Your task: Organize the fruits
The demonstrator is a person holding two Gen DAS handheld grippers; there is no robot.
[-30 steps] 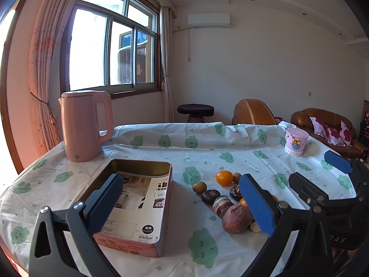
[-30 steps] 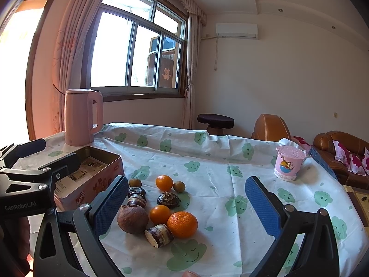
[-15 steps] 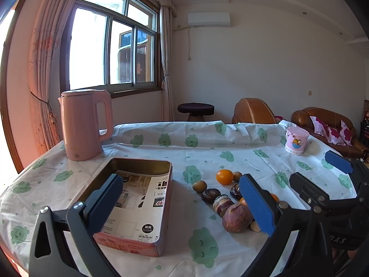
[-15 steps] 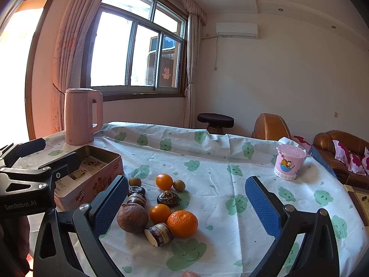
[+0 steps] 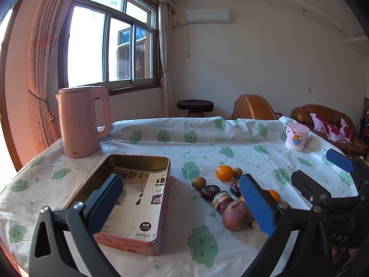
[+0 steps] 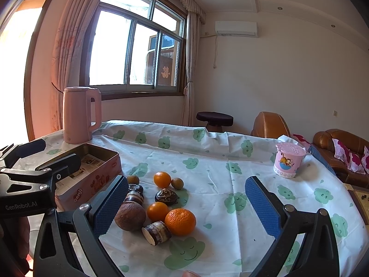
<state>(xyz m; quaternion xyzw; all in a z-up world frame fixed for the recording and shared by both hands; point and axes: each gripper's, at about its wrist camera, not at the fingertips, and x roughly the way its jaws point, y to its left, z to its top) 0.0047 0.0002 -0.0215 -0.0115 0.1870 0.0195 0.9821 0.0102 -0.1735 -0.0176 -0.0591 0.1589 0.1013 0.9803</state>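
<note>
The left gripper (image 5: pixel 182 204) hangs with its jaws spread wide and empty above the near end of the pink tin (image 5: pixel 129 198). The right gripper (image 6: pixel 186 207) is likewise wide open and empty over the fruit pile (image 6: pixel 156 205). Against the frames of a second ago almost nothing differs: both grippers sit where they sat, and no fruit has shifted.

The tin lies just left of the fruit, its long axis running from the near table edge away toward the pink kettle (image 5: pixel 80 121), paper lining its floor. The cut brown piece (image 6: pixel 156 232) lies on its side, its pale cut face toward the near left, touching the large orange (image 6: pixel 180 221). A brown round fruit (image 6: pixel 130 216) sits beside them. A pink cup (image 6: pixel 289 159) stands well apart at the far right.
</note>
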